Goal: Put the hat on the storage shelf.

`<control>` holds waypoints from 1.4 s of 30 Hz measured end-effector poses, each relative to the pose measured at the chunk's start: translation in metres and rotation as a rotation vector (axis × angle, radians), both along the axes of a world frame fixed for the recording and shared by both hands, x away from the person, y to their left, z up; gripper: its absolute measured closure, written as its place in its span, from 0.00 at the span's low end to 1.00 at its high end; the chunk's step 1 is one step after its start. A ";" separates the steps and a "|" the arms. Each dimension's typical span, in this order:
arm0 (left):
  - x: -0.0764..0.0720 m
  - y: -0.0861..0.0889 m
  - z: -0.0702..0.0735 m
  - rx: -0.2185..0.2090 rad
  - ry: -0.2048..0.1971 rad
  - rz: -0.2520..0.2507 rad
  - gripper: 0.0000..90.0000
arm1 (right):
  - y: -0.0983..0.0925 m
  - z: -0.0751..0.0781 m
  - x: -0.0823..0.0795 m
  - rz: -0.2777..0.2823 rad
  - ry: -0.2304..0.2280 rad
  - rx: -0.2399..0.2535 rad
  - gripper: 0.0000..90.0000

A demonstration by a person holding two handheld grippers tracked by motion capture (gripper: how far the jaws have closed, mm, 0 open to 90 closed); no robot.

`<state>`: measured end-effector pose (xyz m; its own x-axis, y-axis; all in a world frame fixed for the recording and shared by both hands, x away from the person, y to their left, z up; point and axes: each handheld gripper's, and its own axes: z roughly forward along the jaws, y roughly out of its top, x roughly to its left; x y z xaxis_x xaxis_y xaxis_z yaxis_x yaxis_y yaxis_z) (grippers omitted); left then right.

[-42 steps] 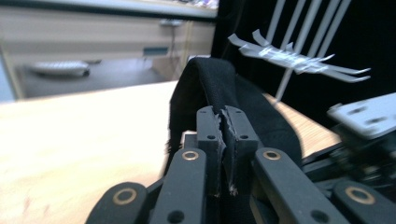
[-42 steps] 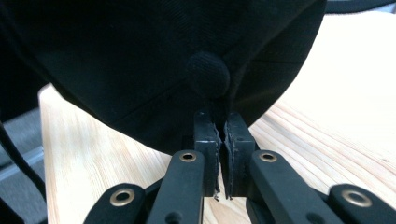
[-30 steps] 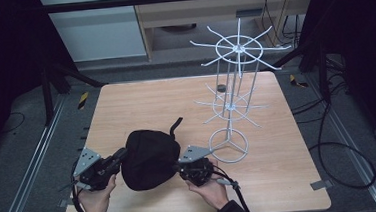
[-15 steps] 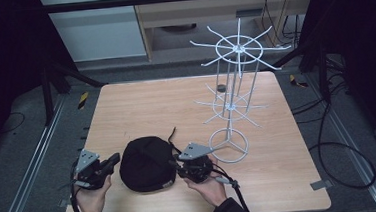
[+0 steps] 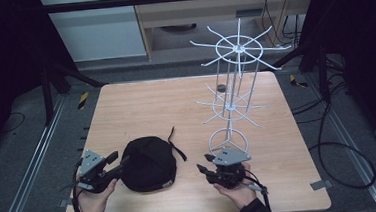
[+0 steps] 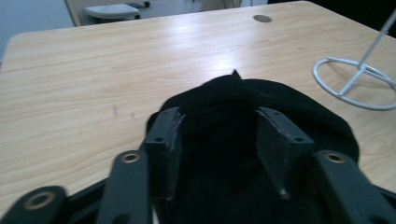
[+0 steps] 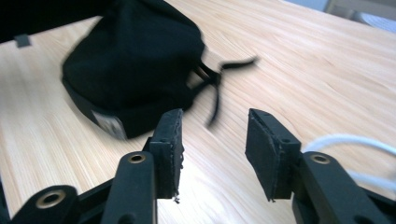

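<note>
A black cap (image 5: 147, 164) lies flat on the wooden table (image 5: 151, 108) near its front edge, its strap (image 5: 174, 143) trailing to the right. My left gripper (image 5: 119, 160) sits at the cap's left side. Its jaws have just been opening and now stand apart over the cap's fabric (image 6: 219, 98) without pressing it. My right gripper (image 5: 203, 164) is to the right of the cap and apart from it. Its jaws have also just been opening, with bare table between them (image 7: 212, 140). From there the cap (image 7: 135, 70) lies ahead to the left.
A tall white wire rack (image 5: 233, 98) with spoked tiers stands right of centre, its ring base (image 5: 227, 142) just behind my right gripper and also seen as a ring (image 6: 355, 84). A small dark disc (image 5: 221, 88) lies behind it. Black frame bars flank the table.
The cap, held up between both grippers before, has come down flat onto the table. Both grippers have opened and let go. The right gripper has drawn away to the right.
</note>
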<state>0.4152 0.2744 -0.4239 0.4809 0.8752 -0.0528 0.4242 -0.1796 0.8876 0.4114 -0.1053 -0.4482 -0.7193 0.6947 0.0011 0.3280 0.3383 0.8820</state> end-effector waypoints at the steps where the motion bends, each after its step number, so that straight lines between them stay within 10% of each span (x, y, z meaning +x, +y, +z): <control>1: 0.001 -0.004 0.000 0.001 0.002 -0.016 0.50 | -0.007 -0.001 -0.002 -0.009 0.001 0.005 0.60; 14: 0.034 -0.053 -0.007 0.060 0.069 -0.022 0.35 | -0.073 -0.009 -0.017 -0.123 0.020 0.008 0.51; 25: 0.063 -0.045 -0.050 0.113 0.248 -0.013 0.77 | -0.086 -0.014 -0.012 -0.160 0.048 -0.002 0.51; 40: 0.058 -0.047 -0.044 0.075 0.210 -0.006 0.83 | -0.088 -0.016 -0.011 -0.166 0.056 -0.005 0.52; 42: 0.056 -0.050 -0.041 0.068 0.194 0.002 0.64 | -0.089 -0.015 -0.011 -0.167 0.056 -0.006 0.52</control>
<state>0.4710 0.2245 -0.4650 0.4657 0.8808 -0.0851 0.5866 -0.2353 0.7749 0.4003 -0.1940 -0.4637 -0.5928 0.8047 0.0331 0.4283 0.2802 0.8591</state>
